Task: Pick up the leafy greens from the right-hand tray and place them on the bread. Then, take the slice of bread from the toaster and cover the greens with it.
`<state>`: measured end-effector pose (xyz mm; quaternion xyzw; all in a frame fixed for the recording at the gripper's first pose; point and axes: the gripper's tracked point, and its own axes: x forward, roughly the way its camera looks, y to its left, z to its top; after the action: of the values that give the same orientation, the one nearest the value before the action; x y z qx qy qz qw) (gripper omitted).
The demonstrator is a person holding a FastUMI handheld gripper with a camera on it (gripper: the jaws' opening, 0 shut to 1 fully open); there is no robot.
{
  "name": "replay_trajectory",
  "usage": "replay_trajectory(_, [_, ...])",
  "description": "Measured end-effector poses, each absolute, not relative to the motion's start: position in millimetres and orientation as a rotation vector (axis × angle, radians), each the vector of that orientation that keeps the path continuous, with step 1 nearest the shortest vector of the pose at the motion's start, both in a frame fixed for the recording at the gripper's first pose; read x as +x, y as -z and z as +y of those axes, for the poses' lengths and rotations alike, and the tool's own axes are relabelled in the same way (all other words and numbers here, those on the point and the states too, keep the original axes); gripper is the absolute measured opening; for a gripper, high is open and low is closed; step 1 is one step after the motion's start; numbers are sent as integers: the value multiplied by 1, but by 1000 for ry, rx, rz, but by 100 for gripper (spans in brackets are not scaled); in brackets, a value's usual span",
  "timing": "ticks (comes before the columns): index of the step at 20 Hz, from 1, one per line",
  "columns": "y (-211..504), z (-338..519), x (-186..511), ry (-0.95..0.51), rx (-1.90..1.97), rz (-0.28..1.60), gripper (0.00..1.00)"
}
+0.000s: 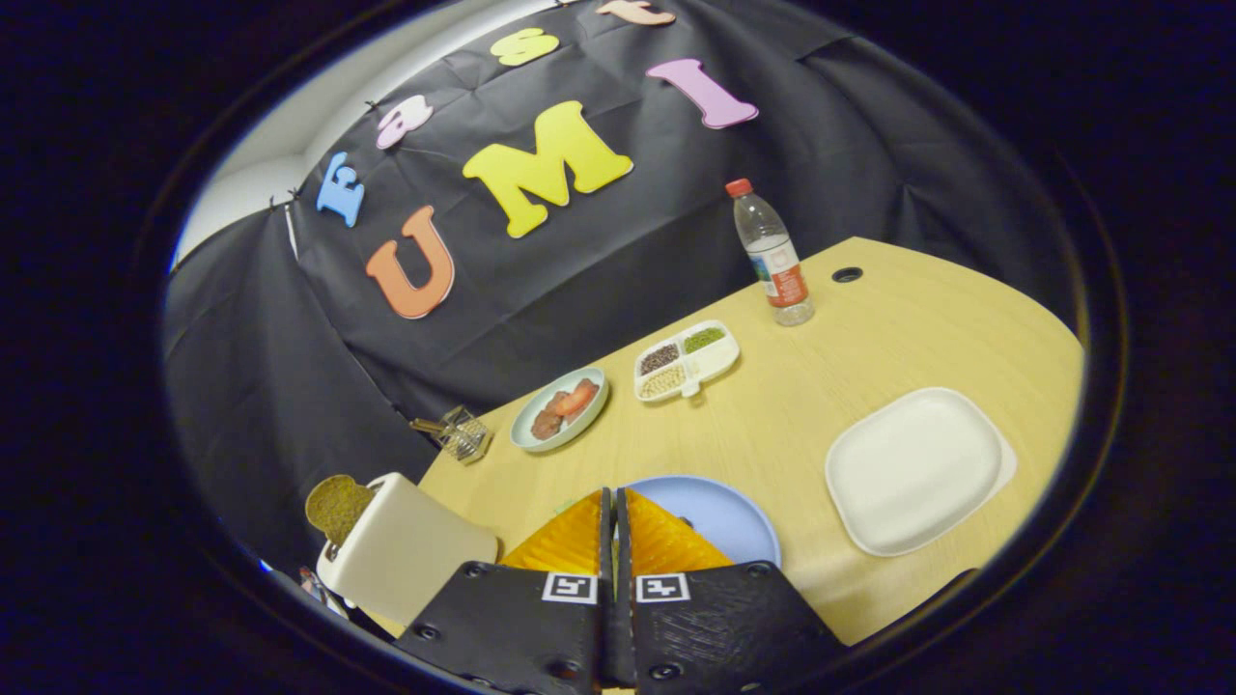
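While the gripper (614,521) has its orange fingers (570,541) pressed together, they hide much of the blue plate (724,516) beneath — toaster (406,550) just left, bread slice (338,507) protruding.

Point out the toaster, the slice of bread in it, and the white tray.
toaster (410,550), gripper view, on its cream side wall.
slice of bread (338,507), gripper view, on the brown face sticking out of the slot.
white tray (912,468), gripper view, on its bare middle.

Bare pale wooden tabletop (801,405) lies open between the round blue plate (719,516) and square white tray (912,470); the white toaster (406,550) blocks the left
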<state>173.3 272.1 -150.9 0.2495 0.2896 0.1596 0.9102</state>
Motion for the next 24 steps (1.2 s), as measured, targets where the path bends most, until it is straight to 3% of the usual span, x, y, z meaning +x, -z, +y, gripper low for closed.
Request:
replay_trajectory(2, [156, 260, 173, -290, 460, 593, 3])
replay_trajectory(6, [160, 248, 172, -258, 386, 580, 27])
replay_trajectory(13, [98, 235, 154, -224, 241, 389, 90])
replay_trajectory(18, [12, 275, 128, -263, 188, 215, 96])
replay_trajectory(24, [-37, 372, 93, -373, 208, 194, 96])
